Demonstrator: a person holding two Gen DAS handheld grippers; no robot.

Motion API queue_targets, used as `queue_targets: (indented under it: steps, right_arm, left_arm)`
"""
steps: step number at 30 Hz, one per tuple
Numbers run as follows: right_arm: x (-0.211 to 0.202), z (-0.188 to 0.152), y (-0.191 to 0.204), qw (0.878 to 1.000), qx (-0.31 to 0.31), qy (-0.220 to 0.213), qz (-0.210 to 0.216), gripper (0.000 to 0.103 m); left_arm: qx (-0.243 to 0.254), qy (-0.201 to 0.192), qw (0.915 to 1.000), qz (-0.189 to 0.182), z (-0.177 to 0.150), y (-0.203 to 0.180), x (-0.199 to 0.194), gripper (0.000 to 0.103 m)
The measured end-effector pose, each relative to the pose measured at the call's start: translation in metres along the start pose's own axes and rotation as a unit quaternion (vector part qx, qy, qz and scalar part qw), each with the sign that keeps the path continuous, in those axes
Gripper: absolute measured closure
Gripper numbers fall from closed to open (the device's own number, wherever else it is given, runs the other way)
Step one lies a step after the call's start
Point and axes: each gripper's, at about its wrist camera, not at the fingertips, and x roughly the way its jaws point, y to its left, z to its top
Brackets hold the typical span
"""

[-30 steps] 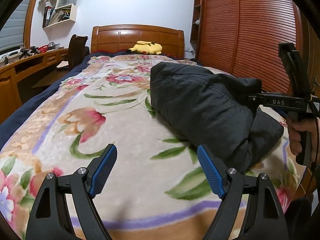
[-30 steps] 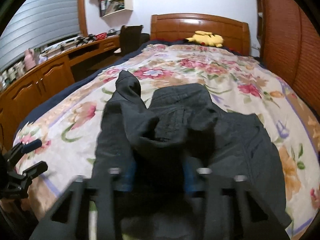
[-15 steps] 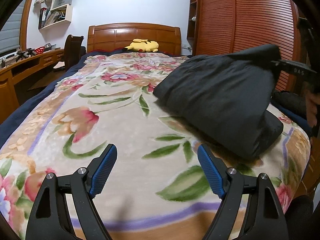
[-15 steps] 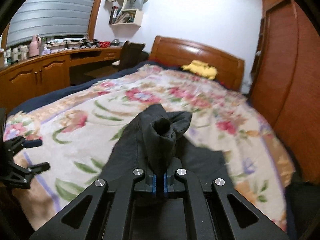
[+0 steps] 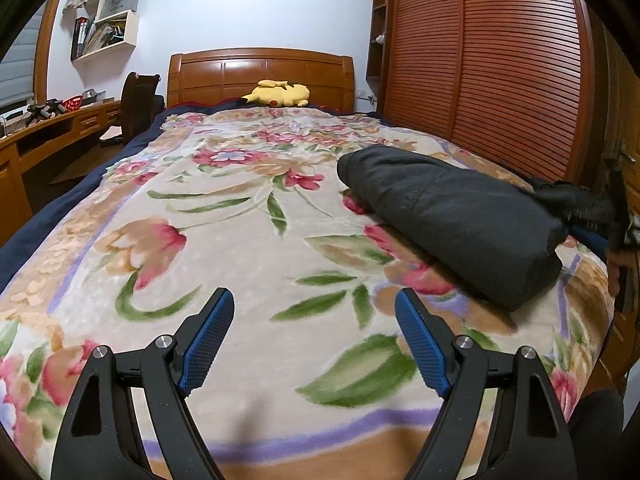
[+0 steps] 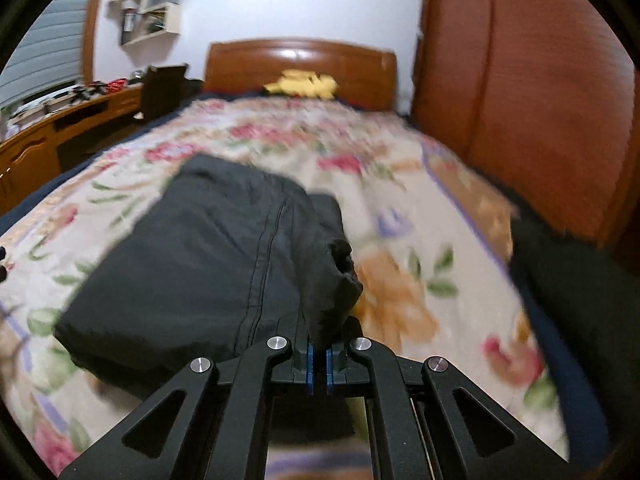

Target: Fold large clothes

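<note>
A dark padded jacket (image 5: 452, 216) lies folded into a thick bundle on the right side of the floral bedspread (image 5: 224, 232). It also shows in the right wrist view (image 6: 208, 256). My right gripper (image 6: 318, 354) is shut on the jacket's sleeve cuff (image 6: 334, 288), low over the bundle's right edge; in the left wrist view it (image 5: 616, 216) sits at the far right. My left gripper (image 5: 314, 340) is open and empty above the bedspread near the foot of the bed, left of the jacket.
A wooden headboard (image 5: 260, 76) with a yellow plush toy (image 5: 280, 94) stands at the far end. A slatted wooden wardrobe (image 5: 500, 72) lines the right side. A desk (image 5: 40, 132) and chair (image 5: 138, 100) stand on the left. More dark cloth (image 6: 572, 292) lies at the bed's right edge.
My right gripper has closed on the sleeve cuff, lifted it, then swung it down to the right. The jacket has settled into a flatter bundle. My left gripper has stayed open and nearly still.
</note>
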Motion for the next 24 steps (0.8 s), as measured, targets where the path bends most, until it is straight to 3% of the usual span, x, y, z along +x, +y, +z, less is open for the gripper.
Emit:
queue_targets:
  steps: [5,8,11,12,13,16,22,24]
  right_arm:
    - [-0.006,0.006,0.018,1.0,-0.018,0.012,0.004,0.1]
    - [-0.019,0.014,0.016,1.0,-0.026,0.008,-0.013,0.093]
    - [-0.037,0.022,0.021,0.998,-0.042,-0.02,-0.041,0.067]
    - [-0.044,0.025,0.023,0.997,-0.044,-0.036,-0.049,0.049]
    - [-0.05,0.024,0.027,0.996,-0.046,-0.051,-0.053,0.037]
    - [-0.059,0.032,0.037,0.996,-0.043,-0.073,-0.04,0.034]
    - [-0.043,0.044,0.072,0.994,-0.073,-0.066,0.042,0.034]
    - [-0.03,0.046,0.071,0.995,-0.069,-0.058,0.04,0.034]
  left_arm:
    - [0.001,-0.001,1.0,-0.003,0.001,-0.003,0.001,0.02]
    - [0.005,-0.001,1.0,-0.003,0.002,-0.007,0.002,0.02]
    - [0.006,-0.001,1.0,-0.003,0.002,-0.008,0.002,0.02]
    - [0.006,-0.001,1.0,-0.003,0.002,-0.008,0.002,0.02]
    - [0.006,-0.001,1.0,-0.003,0.002,-0.008,0.002,0.02]
    - [0.006,-0.001,1.0,-0.003,0.002,-0.008,0.002,0.02]
    - [0.007,-0.001,1.0,-0.003,0.002,-0.008,0.002,0.02]
    - [0.008,0.001,1.0,-0.001,0.002,-0.008,0.003,0.02]
